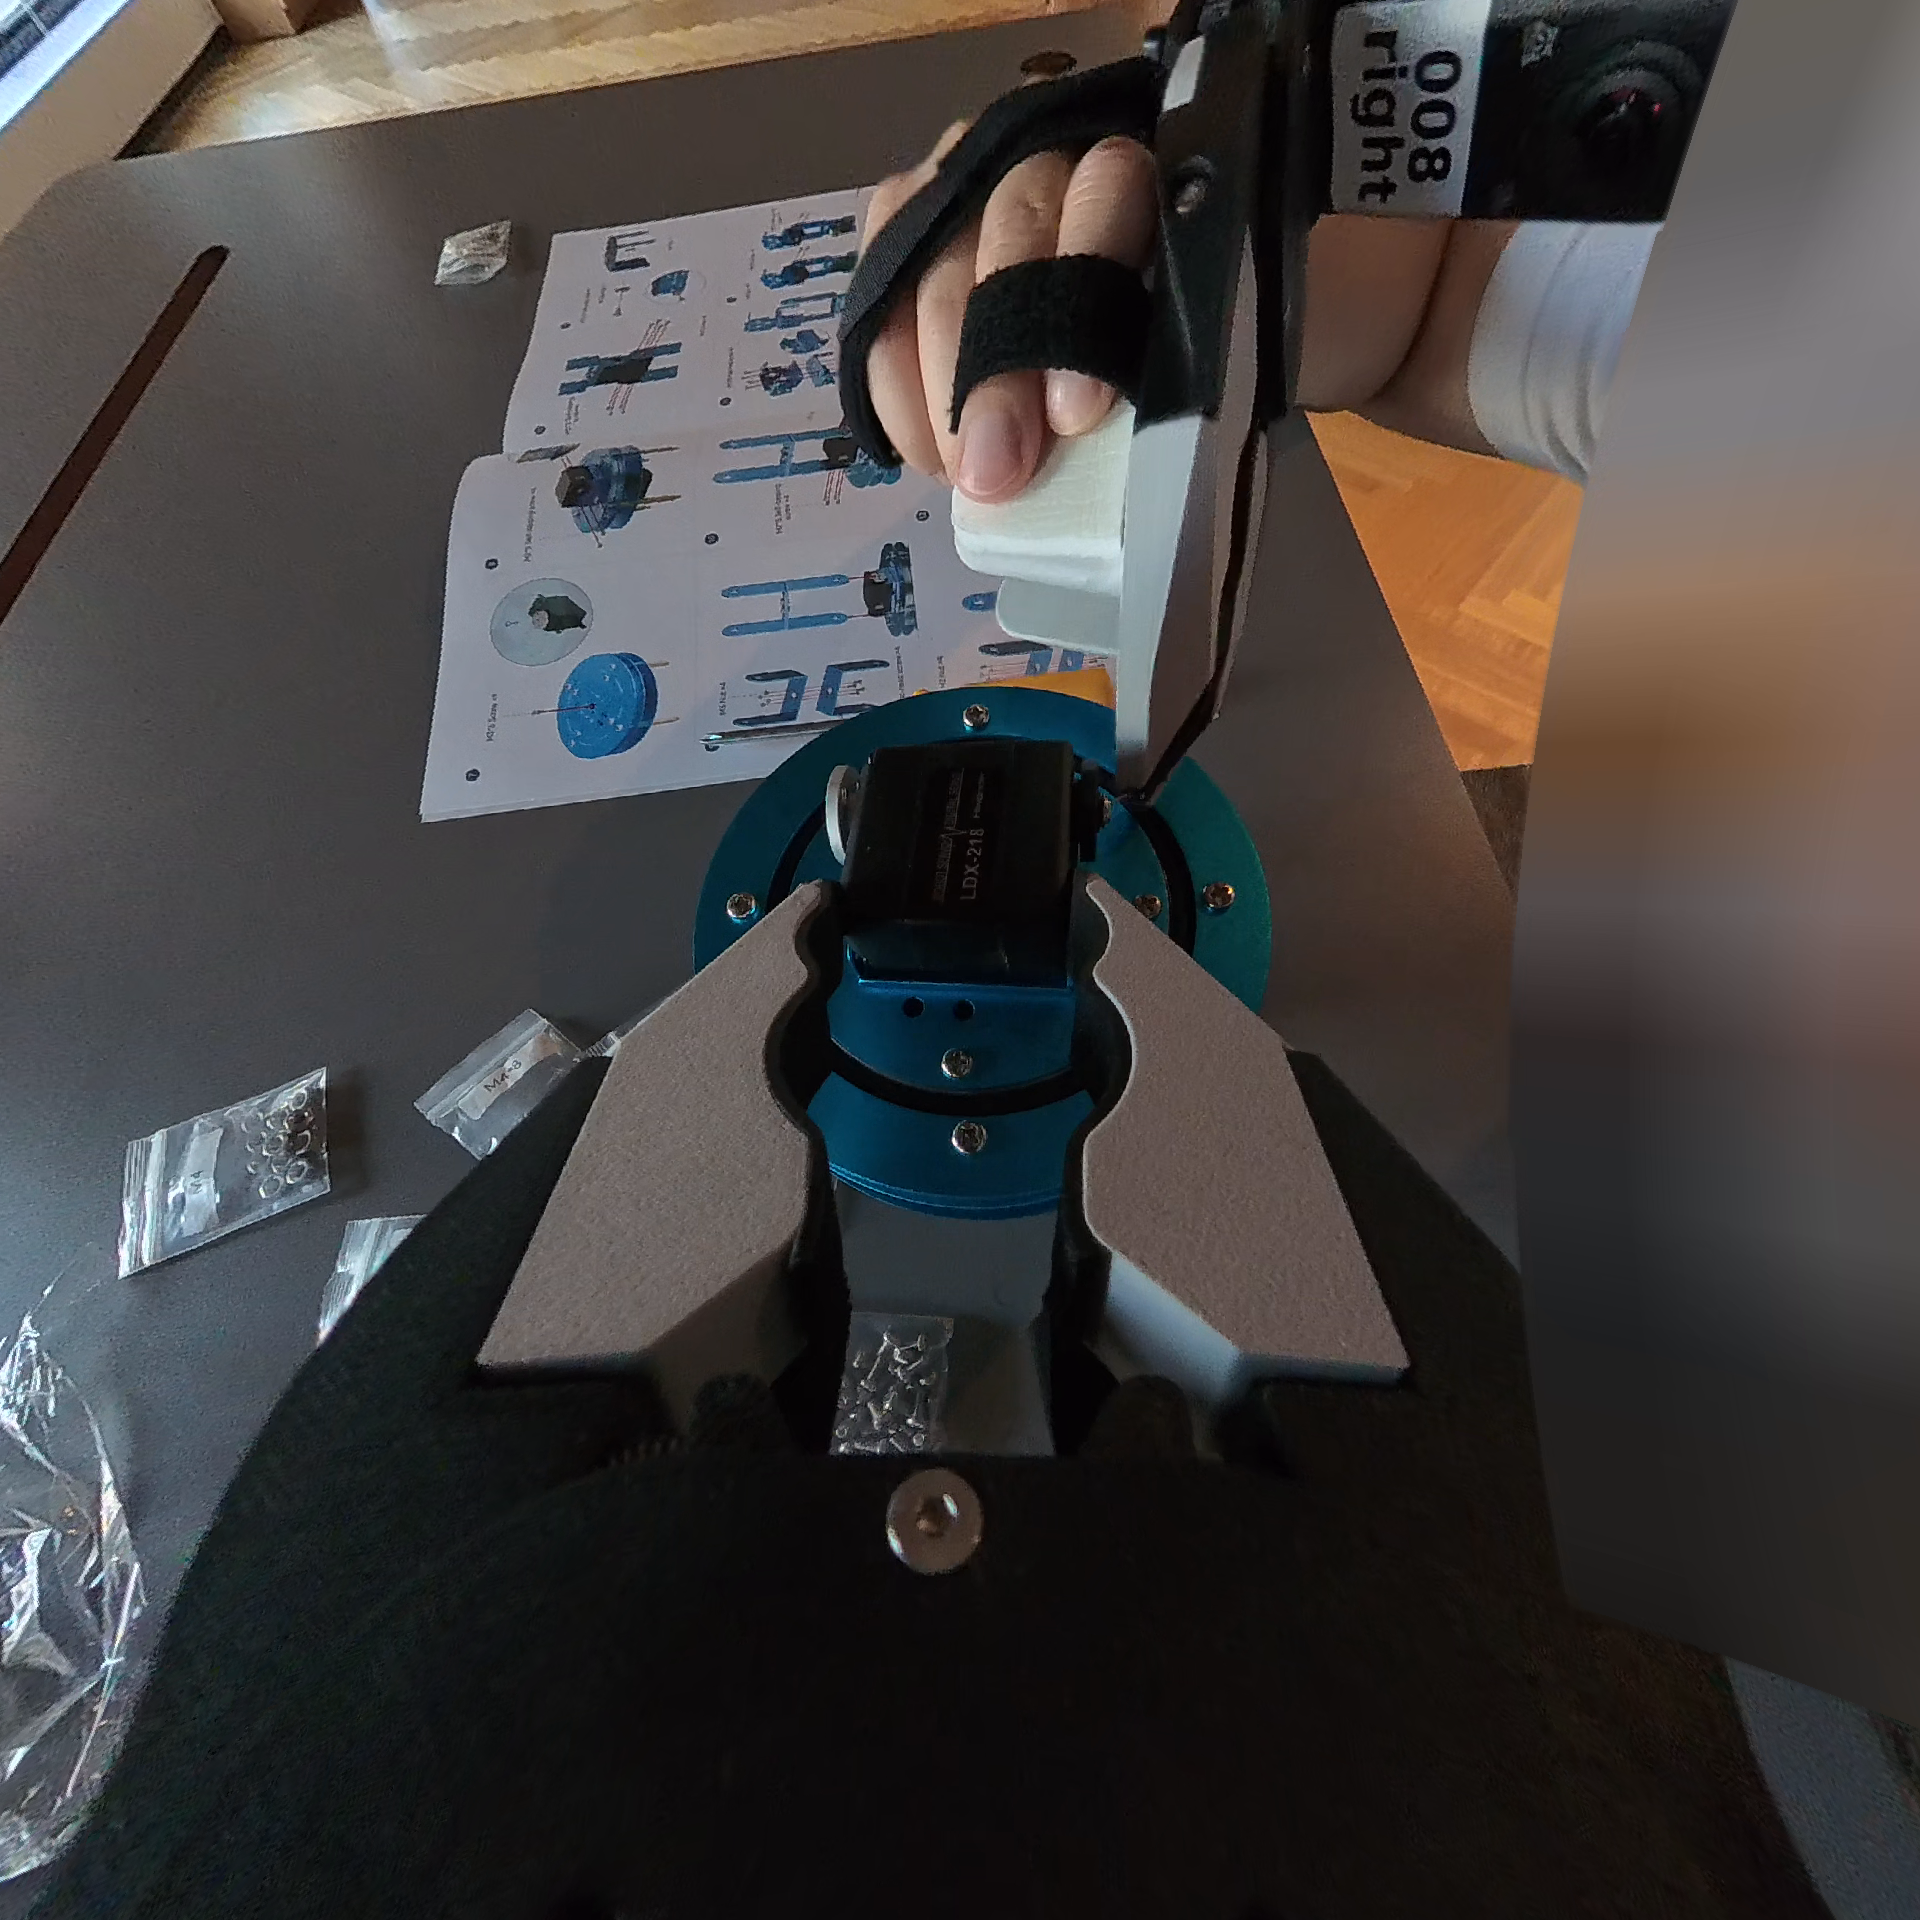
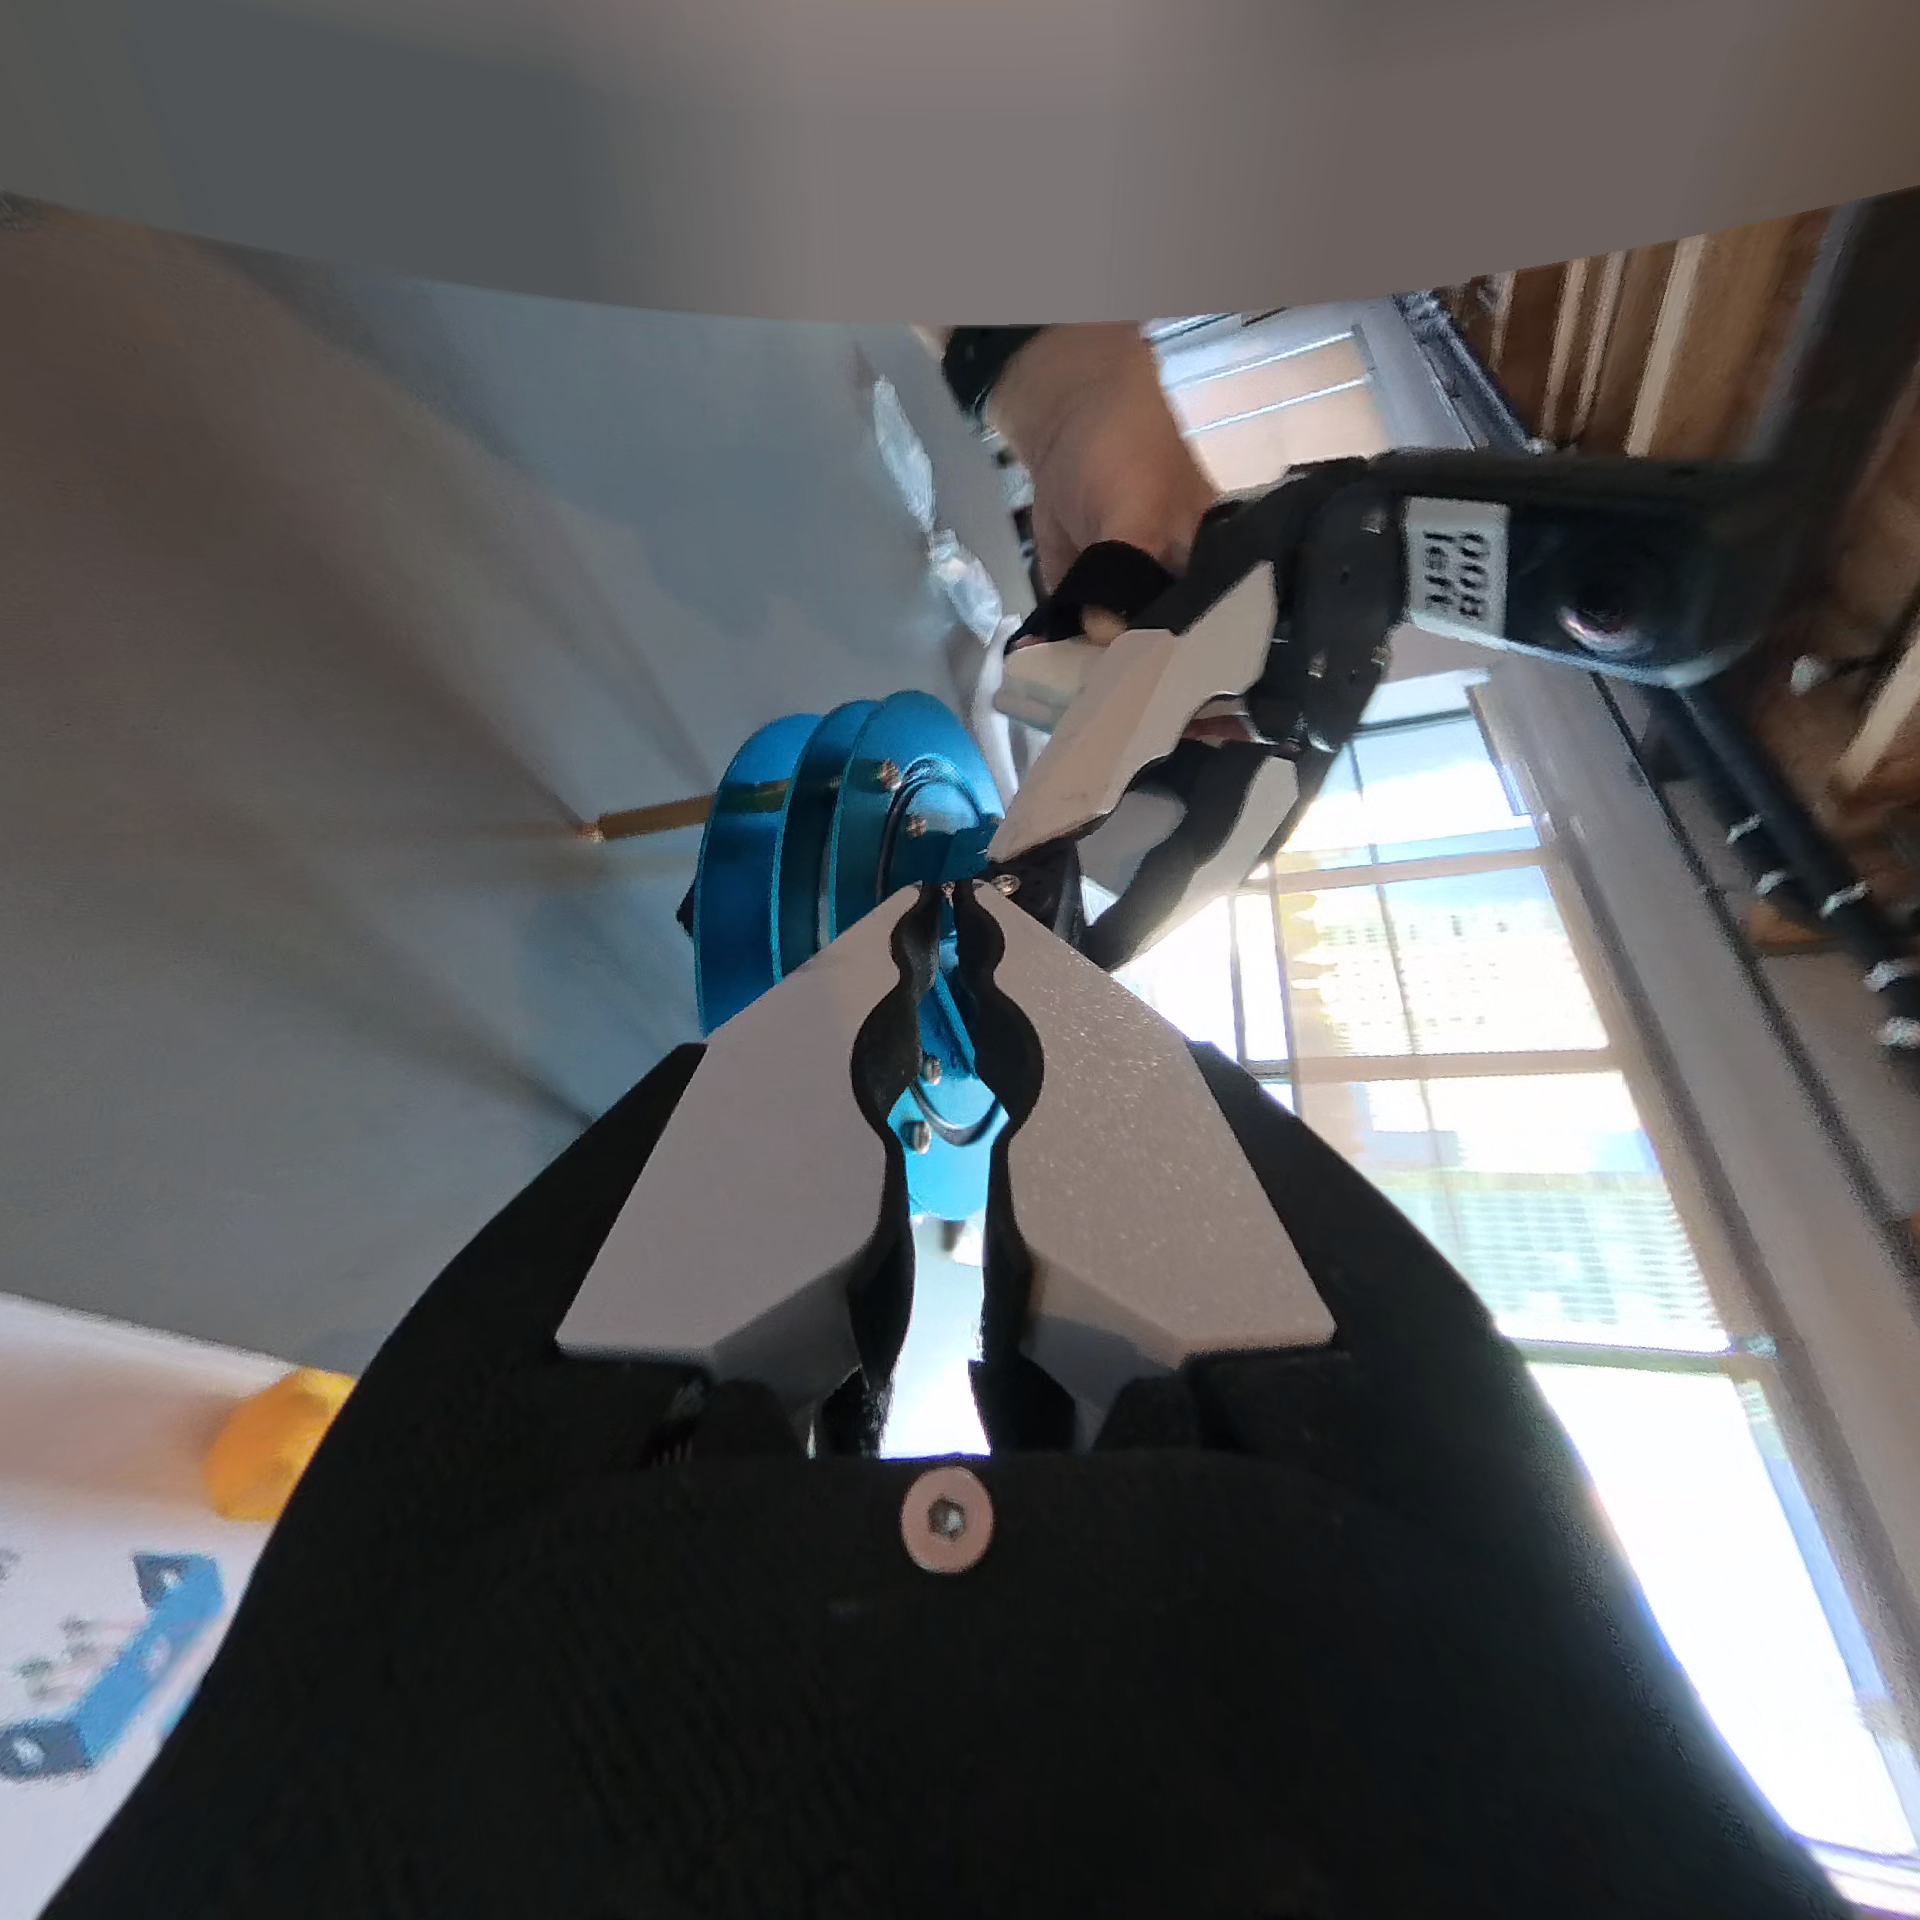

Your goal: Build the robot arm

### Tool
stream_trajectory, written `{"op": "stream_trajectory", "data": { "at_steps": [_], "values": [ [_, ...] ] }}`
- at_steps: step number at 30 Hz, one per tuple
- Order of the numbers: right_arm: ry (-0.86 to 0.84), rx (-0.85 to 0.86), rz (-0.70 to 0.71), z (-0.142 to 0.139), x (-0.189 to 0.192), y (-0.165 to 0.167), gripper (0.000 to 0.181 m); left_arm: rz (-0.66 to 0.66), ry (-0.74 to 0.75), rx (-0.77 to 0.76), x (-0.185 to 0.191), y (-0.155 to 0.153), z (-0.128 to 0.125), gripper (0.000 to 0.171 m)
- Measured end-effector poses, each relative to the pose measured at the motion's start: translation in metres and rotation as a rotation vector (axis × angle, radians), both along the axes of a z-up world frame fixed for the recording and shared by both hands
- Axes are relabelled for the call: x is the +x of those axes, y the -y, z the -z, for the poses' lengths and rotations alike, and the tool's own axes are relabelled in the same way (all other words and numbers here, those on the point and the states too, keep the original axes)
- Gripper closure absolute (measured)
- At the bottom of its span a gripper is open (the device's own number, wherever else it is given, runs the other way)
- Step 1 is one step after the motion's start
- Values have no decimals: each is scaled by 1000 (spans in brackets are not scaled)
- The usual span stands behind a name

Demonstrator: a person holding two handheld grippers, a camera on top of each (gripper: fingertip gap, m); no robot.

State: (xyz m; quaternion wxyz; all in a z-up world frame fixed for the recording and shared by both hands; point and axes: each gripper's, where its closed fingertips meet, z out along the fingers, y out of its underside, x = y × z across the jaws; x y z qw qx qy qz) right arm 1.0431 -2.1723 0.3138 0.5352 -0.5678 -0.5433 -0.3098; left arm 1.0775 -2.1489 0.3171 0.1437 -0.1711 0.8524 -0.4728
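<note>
Between left gripper (image 1: 954,914) jaws, clamping: black motor (image 1: 961,831) on blue metal disc (image 1: 1226,914). Right gripper (image 2: 951,888) jaws nearly together, pinching sth tiny at motor's edge. Assy probably stiff, heavyish; grip motor body.

black servo (image 1: 961,831) | upright in blue round base (image 1: 1226,883) | grey table (image 1: 312,883)

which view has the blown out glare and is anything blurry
Right wrist view: the window is blown out white, and the blue disc assembly and far left gripper are motion-smeared. Left wrist view: evenly lit and sharp on the black servo, with fisheye bending at the grey table edges.
</note>
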Motion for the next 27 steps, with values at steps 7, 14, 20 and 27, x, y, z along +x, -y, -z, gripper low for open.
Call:
{"op": "stream_trajectory", "data": {
  "at_steps": [7, 14, 20, 27],
  "values": [
    [-138, 4, 42, -3, 7, 1, 181, -14, -9, -23, 0, 0, 0, 130],
    [-131, 5, 21, 2, 3, -1, 181, -12, 6, -34, 0, 0, 0, 129],
    [-40, 7, -1, 2, 5, -3, 181, -22, -10, -42, -1, -1, 0, 130],
    [-20, -51, -2, 5, 6, -6, 181, -37, -18, -59, -1, -2, 1, 130]
  ]
}}
